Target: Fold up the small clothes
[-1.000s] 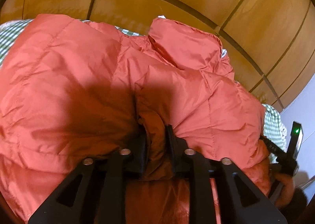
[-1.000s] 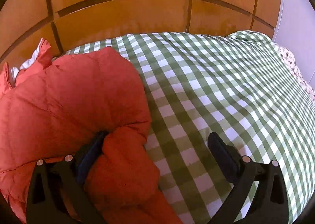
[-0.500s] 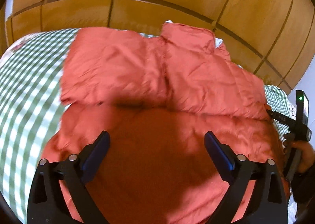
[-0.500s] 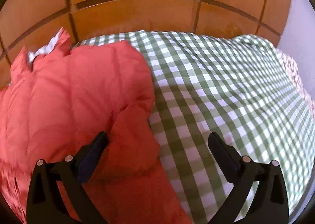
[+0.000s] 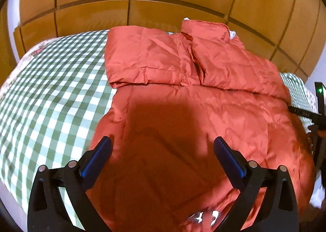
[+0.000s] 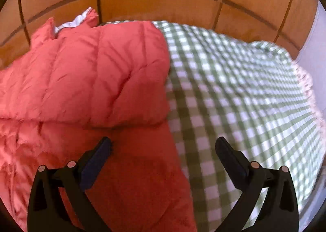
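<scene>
Left tongs [image 5: 162, 148]: jaws opening, now wide, nothing clamped. Blue pads [image 5: 97, 155] sit above the lower body of the red puffer jacket [image 5: 183, 109], not pressing it. Their shadow falls on the fabric between the fingers.

Right tongs [image 6: 163, 148]: wide apart, empty. Left finger is over the jacket's right edge, right finger over bare bedspread. View is motion-blurred.

Jacket lies spread on the bed, collar end toward the headboard. In the left wrist view both sleeves are folded in across the chest: left sleeve [image 5: 142, 58] lies flat with its cuff hem at the near edge, right sleeve [image 5: 234, 64] overlaps beside it. They meet near the centre. White lining shows at the collar [image 6: 77, 20].

Under it: green-and-white checked bedspread [image 5: 51, 89], exposed on both sides of the jacket, floral sheet edge at the margins. Behind: panelled wooden headboard [image 6: 163, 3].

Far right of the left wrist view: the right tongs' body with a green LED [image 5: 319, 90], hand partly visible below it.
</scene>
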The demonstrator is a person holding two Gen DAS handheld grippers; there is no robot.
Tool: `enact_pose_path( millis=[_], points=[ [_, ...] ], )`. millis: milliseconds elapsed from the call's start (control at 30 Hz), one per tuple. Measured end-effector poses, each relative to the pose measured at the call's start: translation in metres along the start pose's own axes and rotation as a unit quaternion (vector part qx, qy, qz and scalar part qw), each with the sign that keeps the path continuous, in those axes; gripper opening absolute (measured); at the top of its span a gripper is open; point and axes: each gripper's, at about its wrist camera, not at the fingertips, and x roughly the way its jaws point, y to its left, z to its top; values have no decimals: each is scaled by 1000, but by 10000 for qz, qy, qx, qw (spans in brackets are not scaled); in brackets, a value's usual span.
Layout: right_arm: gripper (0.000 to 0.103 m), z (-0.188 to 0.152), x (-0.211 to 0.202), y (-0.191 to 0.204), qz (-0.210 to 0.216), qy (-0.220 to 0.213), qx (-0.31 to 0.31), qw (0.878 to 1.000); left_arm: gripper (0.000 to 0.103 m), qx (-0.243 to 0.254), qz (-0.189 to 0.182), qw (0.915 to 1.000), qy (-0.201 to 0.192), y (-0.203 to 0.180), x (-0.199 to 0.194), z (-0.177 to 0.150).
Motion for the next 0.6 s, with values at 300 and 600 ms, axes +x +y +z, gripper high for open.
enact_pose_path(
  millis=[300, 600],
  points=[
    [101, -40, -40, -52, 1423, -255, 801, 9863, 99, -446, -554, 9975, 7, 35, -21, -16],
    [81, -83, -67, -76, 1754, -301, 643, 9819, 99, -1211, -1219, 9848, 243, 68, -28, -41]
  ],
)
